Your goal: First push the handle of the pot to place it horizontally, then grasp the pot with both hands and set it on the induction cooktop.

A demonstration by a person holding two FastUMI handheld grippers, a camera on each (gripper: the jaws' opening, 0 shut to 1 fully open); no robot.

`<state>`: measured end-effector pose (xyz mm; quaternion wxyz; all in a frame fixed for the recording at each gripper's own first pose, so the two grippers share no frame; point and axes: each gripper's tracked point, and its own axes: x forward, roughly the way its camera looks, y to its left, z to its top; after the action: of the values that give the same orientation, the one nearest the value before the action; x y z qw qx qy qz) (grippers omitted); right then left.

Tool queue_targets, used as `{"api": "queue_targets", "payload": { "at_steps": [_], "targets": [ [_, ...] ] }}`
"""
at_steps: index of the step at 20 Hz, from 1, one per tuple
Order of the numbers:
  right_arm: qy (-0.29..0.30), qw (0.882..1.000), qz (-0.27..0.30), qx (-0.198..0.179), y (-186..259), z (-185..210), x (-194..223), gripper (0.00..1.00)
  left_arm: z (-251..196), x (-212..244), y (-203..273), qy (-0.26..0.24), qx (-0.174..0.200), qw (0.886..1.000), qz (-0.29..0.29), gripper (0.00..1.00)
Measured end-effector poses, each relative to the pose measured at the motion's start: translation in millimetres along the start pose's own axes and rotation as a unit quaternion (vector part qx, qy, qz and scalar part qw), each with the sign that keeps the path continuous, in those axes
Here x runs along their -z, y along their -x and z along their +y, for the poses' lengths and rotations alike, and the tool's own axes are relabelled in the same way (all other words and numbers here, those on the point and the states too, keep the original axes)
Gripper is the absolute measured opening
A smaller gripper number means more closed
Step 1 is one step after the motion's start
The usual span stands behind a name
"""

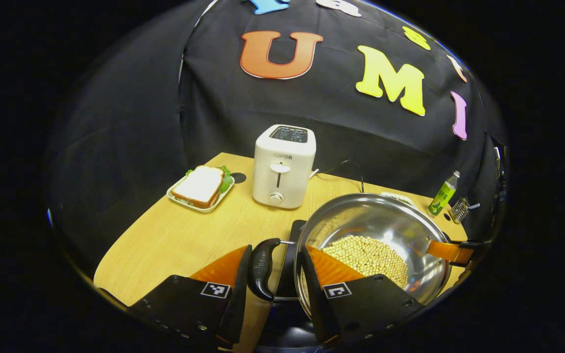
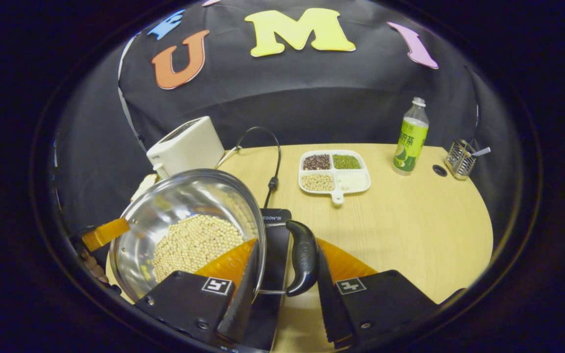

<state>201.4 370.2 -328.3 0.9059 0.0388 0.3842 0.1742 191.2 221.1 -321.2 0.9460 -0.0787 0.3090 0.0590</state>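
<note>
A steel pot holding pale soybeans is gripped from both sides. My left gripper is shut across the pot's black side handle and the rim, one finger outside the handle and one inside the pot. My right gripper is shut the same way on the opposite black handle of the pot. The black induction cooktop lies right under the pot, also seen as a dark slab. Whether the pot rests on it or hangs above it, I cannot tell.
A white toaster and a sandwich on a plate stand at the back left. A divided tray of grains, a green bottle and a wire holder are at the back right of the wooden table. A black cable runs from the cooktop.
</note>
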Motion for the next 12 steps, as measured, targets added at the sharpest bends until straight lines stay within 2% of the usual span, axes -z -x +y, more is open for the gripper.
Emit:
{"api": "queue_targets", "payload": {
  "at_steps": [1, 2, 3, 4, 12],
  "targets": [
    [-0.004, 1.000, -0.002, -0.002, -0.1, -0.4, 0.4, 0.63, 0.9, 0.6, -2.4, -0.003, 0.000, 1.000, -0.002, 0.55],
    [-0.005, 1.000, -0.002, -0.003, -0.2, 0.1, 0.7, 0.63, 2.3, 0.6, -1.5, -0.006, 0.001, 1.000, -0.005, 0.56],
    [-0.005, 1.000, -0.002, -0.003, 0.4, -0.5, 0.1, 0.65, 0.7, 1.0, -2.3, -0.006, 0.001, 1.000, -0.007, 0.48],
    [-0.005, 1.000, -0.002, -0.003, 0.7, -0.8, 0.6, 0.65, 0.4, 1.5, -2.3, -0.006, 0.001, 1.000, -0.006, 0.59],
    [-0.005, 1.000, -0.005, -0.018, 2.0, 0.2, -0.2, 0.68, 0.8, 4.1, -1.2, 0.013, 0.012, 1.000, 0.013, 0.62]
  ]
}}
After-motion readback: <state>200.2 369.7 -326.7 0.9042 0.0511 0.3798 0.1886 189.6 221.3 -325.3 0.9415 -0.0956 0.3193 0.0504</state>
